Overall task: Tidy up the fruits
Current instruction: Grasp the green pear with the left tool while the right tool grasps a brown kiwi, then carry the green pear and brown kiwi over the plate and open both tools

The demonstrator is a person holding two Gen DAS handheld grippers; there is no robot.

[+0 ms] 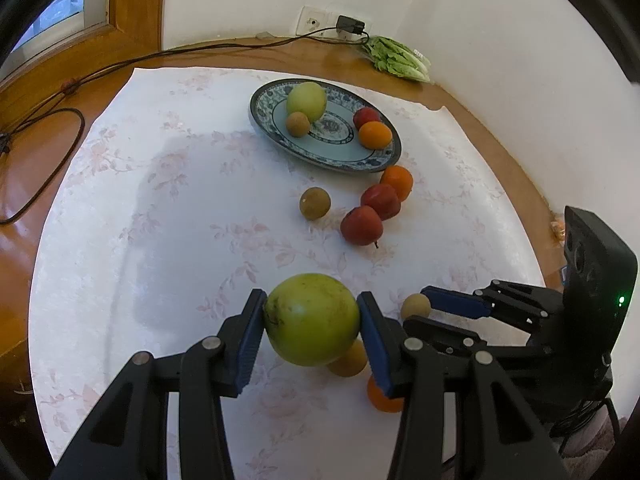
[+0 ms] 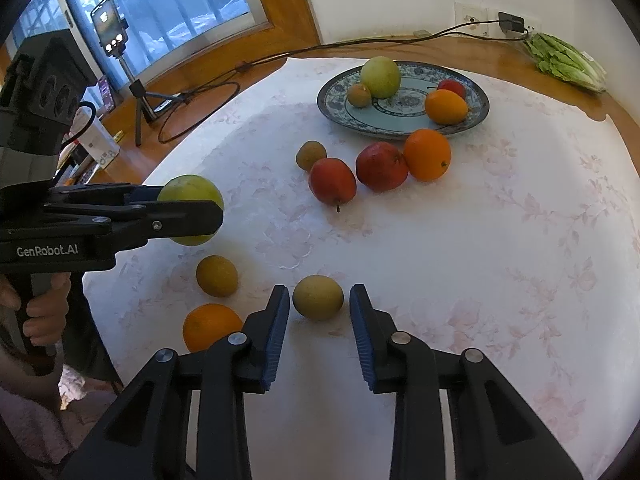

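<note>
My left gripper [image 1: 312, 318] is shut on a large green apple [image 1: 312, 320] and holds it above the white cloth; it also shows in the right wrist view [image 2: 192, 204]. My right gripper [image 2: 319, 306] is open, its jaws on either side of a small tan fruit [image 2: 318, 297] lying on the cloth. A blue-patterned plate [image 1: 384, 156] holds a green apple [image 1: 306, 101], a tan fruit [image 1: 298, 124], a red fruit [image 1: 366, 117] and an orange [image 1: 375, 135]. Loose on the cloth are two red fruits [image 2: 332, 181] [image 2: 381, 166], an orange [image 2: 427, 155] and a tan fruit [image 2: 311, 155].
Another tan fruit [image 2: 217, 275] and an orange [image 2: 212, 326] lie near the cloth's front left edge. A bag of lettuce [image 2: 564, 60] lies at the back right by the wall. A black cable [image 1: 52, 120] runs over the wooden table. A phone on a tripod [image 2: 114, 40] stands at the left.
</note>
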